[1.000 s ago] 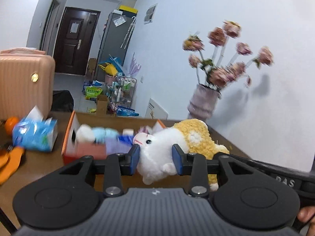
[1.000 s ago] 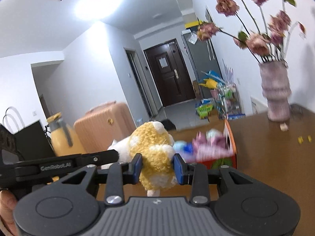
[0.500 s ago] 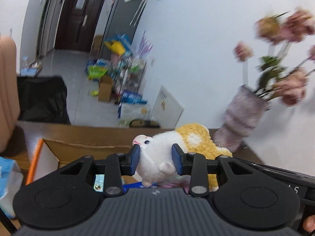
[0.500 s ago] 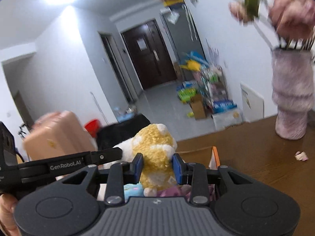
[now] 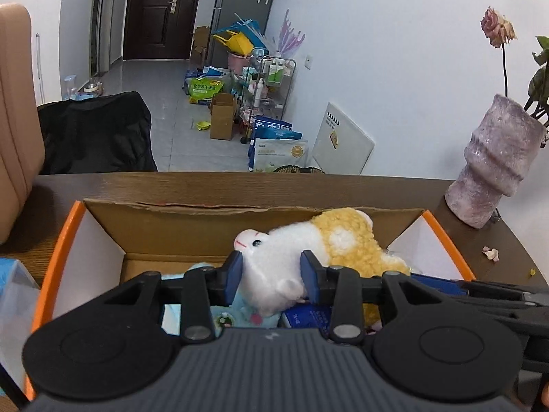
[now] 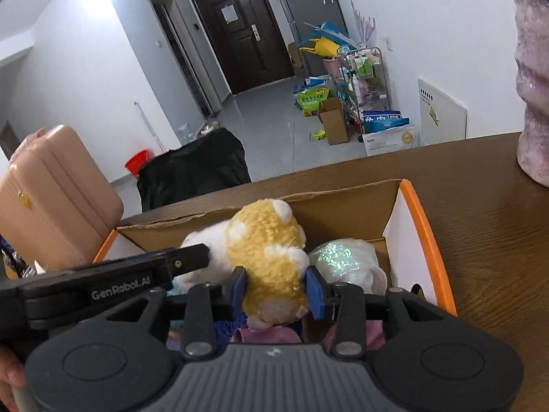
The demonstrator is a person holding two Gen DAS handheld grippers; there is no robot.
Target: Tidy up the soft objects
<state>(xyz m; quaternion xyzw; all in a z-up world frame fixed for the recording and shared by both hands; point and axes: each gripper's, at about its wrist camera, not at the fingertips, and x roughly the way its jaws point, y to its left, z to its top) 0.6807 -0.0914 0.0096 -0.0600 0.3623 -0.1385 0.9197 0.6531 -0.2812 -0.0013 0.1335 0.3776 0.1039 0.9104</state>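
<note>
My left gripper [image 5: 271, 273] was clamped on the white head of the plush toy [image 5: 308, 250], and my right gripper [image 6: 276, 288] pinched its yellow body. I held the toy over the open cardboard box [image 5: 206, 226], above the soft items inside. A purple vase [image 5: 494, 168] stood on the table [image 5: 240, 185] right of the box.
</note>
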